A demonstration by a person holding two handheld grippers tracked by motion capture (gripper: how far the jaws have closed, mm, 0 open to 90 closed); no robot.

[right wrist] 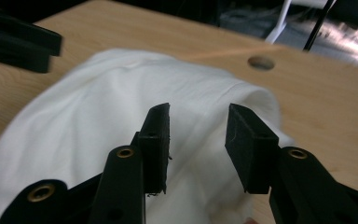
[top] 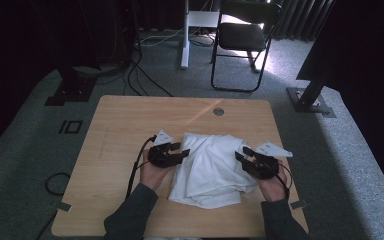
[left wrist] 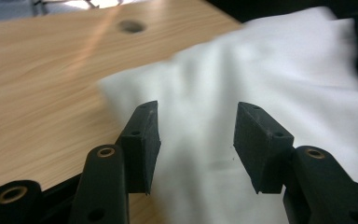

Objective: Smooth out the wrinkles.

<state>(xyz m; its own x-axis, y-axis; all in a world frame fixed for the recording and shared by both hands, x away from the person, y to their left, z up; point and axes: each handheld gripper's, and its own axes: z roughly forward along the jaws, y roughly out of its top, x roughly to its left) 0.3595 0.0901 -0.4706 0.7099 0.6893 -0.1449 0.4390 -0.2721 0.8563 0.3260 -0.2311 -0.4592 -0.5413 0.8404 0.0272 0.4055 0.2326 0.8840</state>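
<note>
We see a white cloth (top: 209,167) lying rumpled and loosely folded on the wooden table (top: 125,125), a little toward the near edge and right of the middle. Its near corner reaches close to the near edge, and its far side stops well short of the round cable hole (top: 218,111) by the far edge.

We find the left gripper (top: 184,152) at the cloth's left edge, held in the person's left hand (top: 152,172), its tips pointing right over the fabric. In the left gripper view its jaws stand partly apart, with the cloth (left wrist: 270,74) spread below and beyond them and bare wood to their left. Nothing sits between the pads, and we see no fabric pinched or lifted by them.

We find the right gripper (top: 241,154) at the cloth's right edge, held in the person's right hand (top: 275,185), its tips pointing left and toward the far edge. In the right gripper view its jaws are partly apart too, a narrower gap than the left pair's, and the cloth (right wrist: 98,121) humps up behind the gap without being clamped. The left gripper (right wrist: 21,39) shows dark in that view's upper left corner, past the cloth.

Both grippers hold nothing.
</note>
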